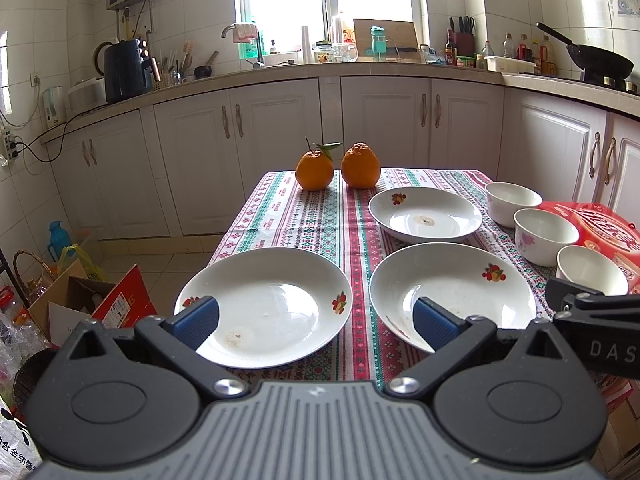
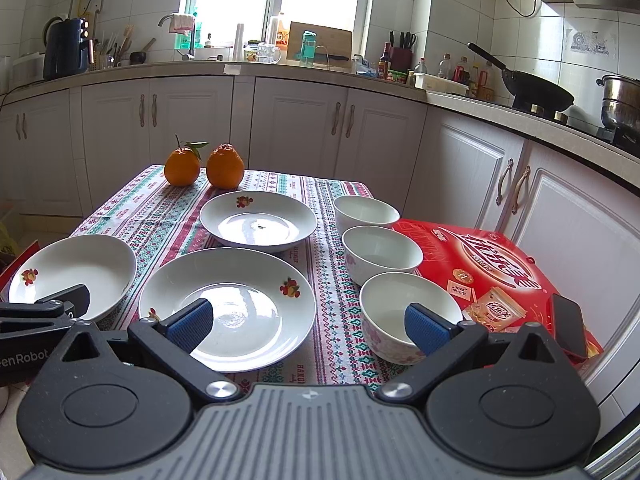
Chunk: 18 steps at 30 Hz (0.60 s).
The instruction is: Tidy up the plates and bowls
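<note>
I count three plates [image 2: 228,304], three bowls [image 2: 382,254], two oranges [image 2: 182,168]. Left gripper [image 1: 316,322] and right gripper [image 2: 308,324]: fingers spread, empty.

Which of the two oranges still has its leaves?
The left orange, at the table's far end. A stem with green leaves sticks up from it; the right orange beside it has a bare, bumpy top.
</note>
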Available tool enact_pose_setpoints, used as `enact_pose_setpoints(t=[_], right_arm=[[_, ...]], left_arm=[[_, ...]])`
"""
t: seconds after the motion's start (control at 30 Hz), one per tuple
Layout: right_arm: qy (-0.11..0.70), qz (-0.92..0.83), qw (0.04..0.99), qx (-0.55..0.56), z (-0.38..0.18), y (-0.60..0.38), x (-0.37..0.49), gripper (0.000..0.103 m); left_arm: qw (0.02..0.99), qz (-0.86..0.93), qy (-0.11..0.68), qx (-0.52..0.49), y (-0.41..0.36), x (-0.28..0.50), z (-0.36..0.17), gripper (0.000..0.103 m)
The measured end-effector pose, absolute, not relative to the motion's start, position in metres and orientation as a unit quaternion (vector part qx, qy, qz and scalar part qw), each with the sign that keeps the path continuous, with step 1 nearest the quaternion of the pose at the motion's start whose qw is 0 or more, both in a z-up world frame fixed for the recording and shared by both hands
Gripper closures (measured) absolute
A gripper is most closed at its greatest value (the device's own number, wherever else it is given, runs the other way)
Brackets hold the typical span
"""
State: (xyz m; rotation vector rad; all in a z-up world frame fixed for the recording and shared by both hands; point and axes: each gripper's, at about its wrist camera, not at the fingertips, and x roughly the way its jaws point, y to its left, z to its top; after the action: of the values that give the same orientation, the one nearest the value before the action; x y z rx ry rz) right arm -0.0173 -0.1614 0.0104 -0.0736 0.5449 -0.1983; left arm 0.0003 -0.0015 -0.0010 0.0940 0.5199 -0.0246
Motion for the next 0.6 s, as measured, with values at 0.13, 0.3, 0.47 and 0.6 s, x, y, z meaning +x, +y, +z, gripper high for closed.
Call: enact_pose_setpoints(t=[0.13, 0.3, 0.47, 0.6], right_arm=[[0.268, -0.098, 0.958, -0.037, 0.0111, -0.1615, -0.0177, 0.000], [0.268, -0.098, 0.958, -0.037, 0.0110, -0.1615, -0.0176, 0.000], [0.268, -0.099, 0.958, -0.038, 0.0108, -0.1624, -0.0176, 0.000], [0.268, -0.098, 0.958, -0.038, 0.0111, -0.1625, -0.0178, 0.000]], left_arm=[[0.965, -0.012, 0.257, 0.046, -0.0015, 0.0004, -0.0011, 0.001], [0.965, -0.012, 0.257, 0.047, -0.0018, 0.0005, -0.0013, 0.001], [0.965, -0.012, 0.257, 0.047, -0.0020, 0.0008, -0.0015, 0.001], [0.965, -0.012, 0.257, 0.047, -0.0017, 0.0009, -0.0013, 0.001]])
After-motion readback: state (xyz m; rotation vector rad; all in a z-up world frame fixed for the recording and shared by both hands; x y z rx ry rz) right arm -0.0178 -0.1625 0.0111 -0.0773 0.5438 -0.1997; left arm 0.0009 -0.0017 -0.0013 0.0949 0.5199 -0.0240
